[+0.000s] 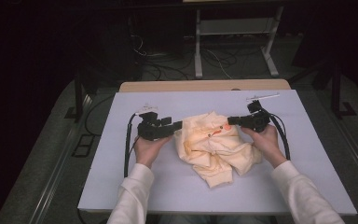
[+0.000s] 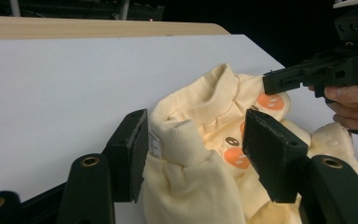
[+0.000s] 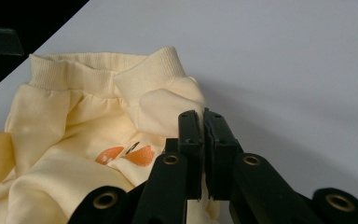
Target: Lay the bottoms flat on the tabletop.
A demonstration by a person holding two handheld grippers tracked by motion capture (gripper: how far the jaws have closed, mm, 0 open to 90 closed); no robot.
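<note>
A pale yellow sweatshirt (image 1: 214, 147) (image 3: 60, 140) with orange printed patches lies crumpled in the middle of the white table (image 1: 168, 186). My left gripper (image 1: 177, 125) (image 2: 196, 126) sits at its left edge, open, with a ribbed cuff (image 2: 184, 140) standing between the jaws; the right pad is clear of the cloth. My right gripper (image 1: 230, 120) (image 3: 203, 116) (image 2: 272, 81) is at the garment's upper right, near the ribbed hem (image 3: 121, 70), jaws shut tight together. I cannot tell if any cloth is pinched in them.
The table's far wooden edge (image 1: 205, 85) runs behind the white surface. Beyond it stand a white metal frame (image 1: 198, 46) and loose cables (image 1: 158, 65) on the dark floor. Bare white surface lies left, right and in front of the sweatshirt.
</note>
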